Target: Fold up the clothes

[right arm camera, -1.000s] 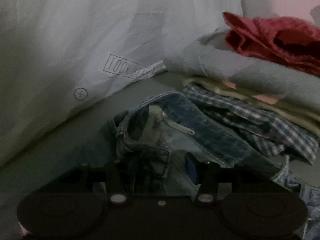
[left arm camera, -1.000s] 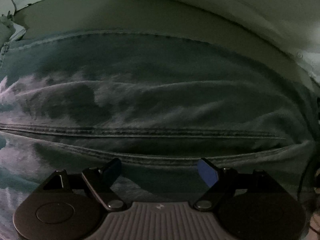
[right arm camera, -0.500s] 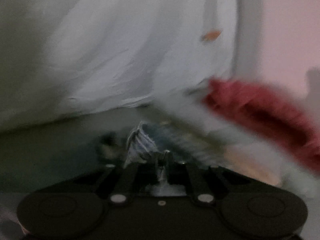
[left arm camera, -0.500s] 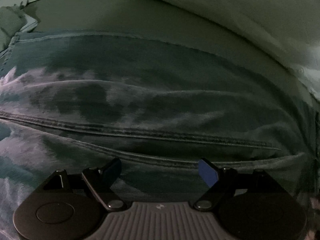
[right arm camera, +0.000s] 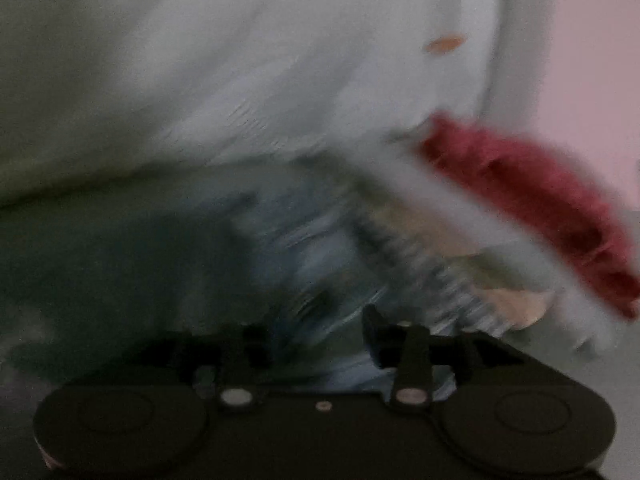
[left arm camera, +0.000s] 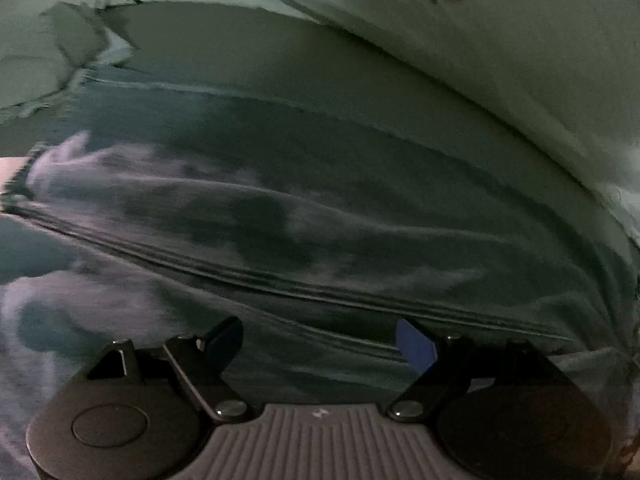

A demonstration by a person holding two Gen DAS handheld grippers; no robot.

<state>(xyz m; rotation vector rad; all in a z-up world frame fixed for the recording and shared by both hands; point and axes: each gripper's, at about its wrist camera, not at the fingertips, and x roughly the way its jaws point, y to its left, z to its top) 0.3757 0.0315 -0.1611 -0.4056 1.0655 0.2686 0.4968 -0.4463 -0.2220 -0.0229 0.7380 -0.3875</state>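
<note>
A pair of mottled blue jeans (left arm camera: pixel 320 208) lies spread across the bed, its double-stitched seam running slantwise under my left gripper (left arm camera: pixel 318 338). That gripper hangs open just above the denim with nothing between its fingers. The right wrist view is badly blurred. There my right gripper (right arm camera: pixel 314 332) has its jaws opening, with pale crumpled denim of the jeans (right arm camera: pixel 304 248) showing in the gap and beyond it. The pads do not appear to press on the cloth.
White bedding (left arm camera: pixel 500 60) with a small orange print bunches up behind the jeans. At the right stands a stack of clothes: a red garment (right arm camera: pixel 532 200) on top, a pale grey one (right arm camera: pixel 460 208) under it, a checked one (right arm camera: pixel 432 276) lower. Grey sheet (left arm camera: pixel 260 52) lies beyond.
My right gripper shut on a bunched fold of the jeans half a second ago and now stands apart again, its view swung and rolled. The left gripper drifted over the jeans, still open.
</note>
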